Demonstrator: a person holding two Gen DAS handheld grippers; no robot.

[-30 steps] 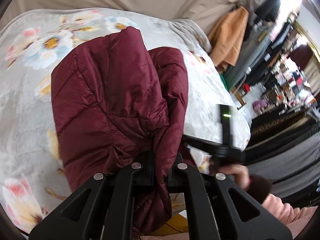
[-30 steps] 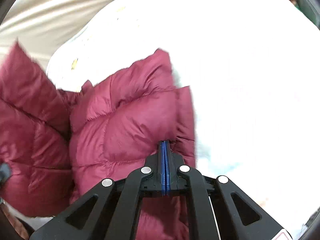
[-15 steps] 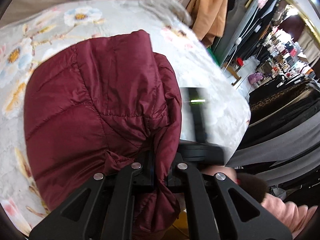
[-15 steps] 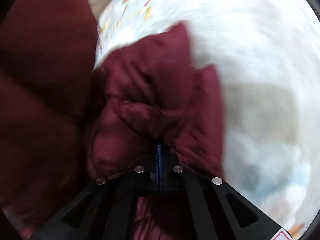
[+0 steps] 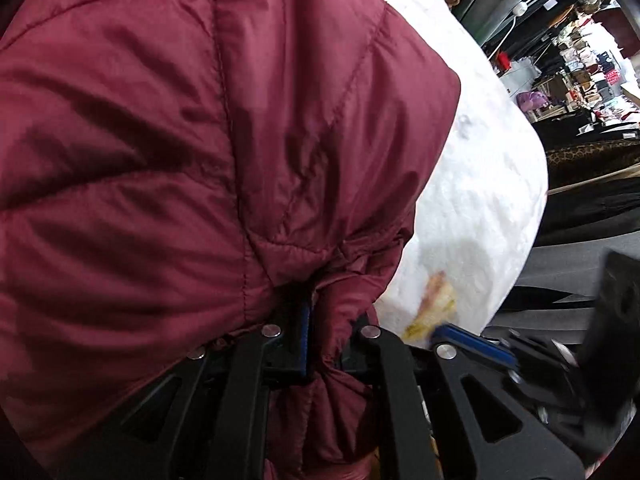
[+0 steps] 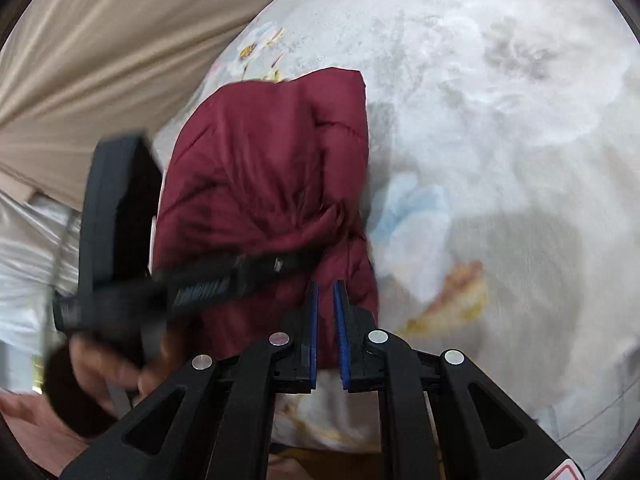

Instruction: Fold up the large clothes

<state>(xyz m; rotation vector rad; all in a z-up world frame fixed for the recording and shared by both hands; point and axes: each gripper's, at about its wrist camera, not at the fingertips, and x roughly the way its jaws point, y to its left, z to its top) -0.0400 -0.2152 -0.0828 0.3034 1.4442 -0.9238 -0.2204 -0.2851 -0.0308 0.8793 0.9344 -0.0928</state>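
Note:
A maroon quilted puffer jacket point(image 5: 192, 152) lies bunched on the floral blanket point(image 5: 480, 184); it fills most of the left wrist view. My left gripper point(image 5: 320, 320) is shut on a gathered fold of the jacket. In the right wrist view the jacket point(image 6: 272, 168) lies folded on the blanket point(image 6: 500, 140), and the left gripper point(image 6: 224, 280) crosses it from the left. My right gripper point(image 6: 325, 292) stands at the jacket's near edge, its blue pads slightly parted with jacket fabric showing behind the gap.
A beige curtain point(image 6: 100, 48) hangs at the back left. Shop racks with dark clothes point(image 5: 580, 128) stand beyond the blanket's right edge. The right gripper's body point(image 5: 560, 360) shows blurred at the lower right of the left wrist view.
The right gripper's pads have parted and it has drawn back to the jacket's near edge. The left gripper, still holding its fold, has moved in closer over the jacket.

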